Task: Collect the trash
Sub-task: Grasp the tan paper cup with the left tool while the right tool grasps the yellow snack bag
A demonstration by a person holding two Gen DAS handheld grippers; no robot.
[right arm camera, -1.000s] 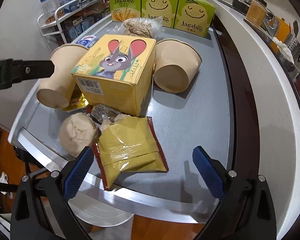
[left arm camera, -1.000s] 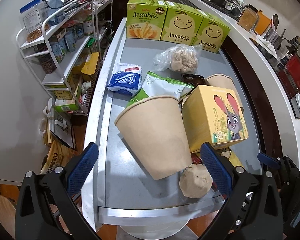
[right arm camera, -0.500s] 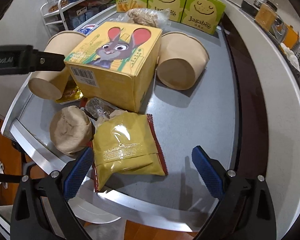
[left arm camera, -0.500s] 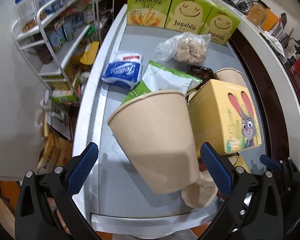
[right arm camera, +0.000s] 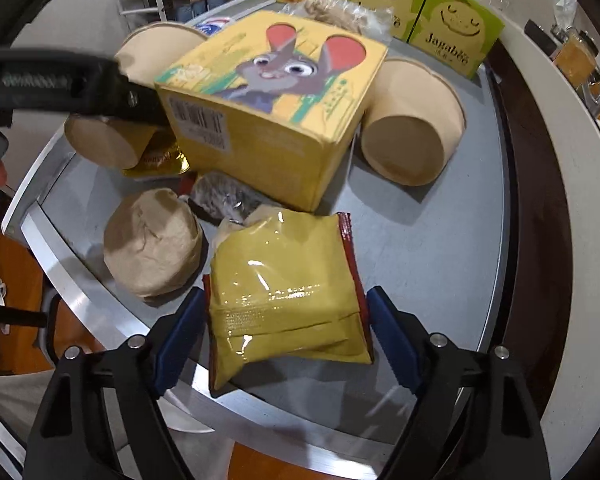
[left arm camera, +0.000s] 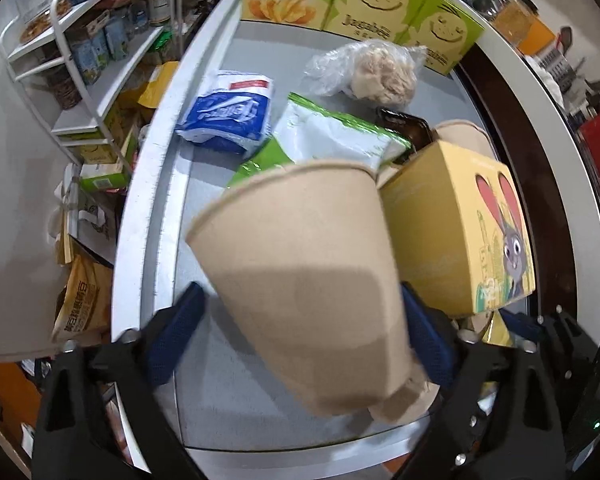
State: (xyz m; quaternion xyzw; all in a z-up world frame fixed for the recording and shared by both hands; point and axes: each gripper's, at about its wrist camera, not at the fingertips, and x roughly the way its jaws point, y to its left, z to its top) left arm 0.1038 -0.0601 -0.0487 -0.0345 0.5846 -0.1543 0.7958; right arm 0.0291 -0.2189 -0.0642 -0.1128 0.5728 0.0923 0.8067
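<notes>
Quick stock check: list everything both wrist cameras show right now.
Paper cups: two, tan, on their sides flanking the box.
Cartoon box: one, yellow, table centre.
Snack bag: one, yellow, front edge.
Paper wad: one, brown, left of snack bag.
Green bag: one, behind the near cup.
Tissue pack: one, blue-white, left rear.
Plastic bag: one, clear, rear.
Jagabee boxes: three, green, back edge.
Table: grey.
Shelf rack: white, left.
Left gripper: around the near cup.
Right gripper: astride snack bag.
</notes>
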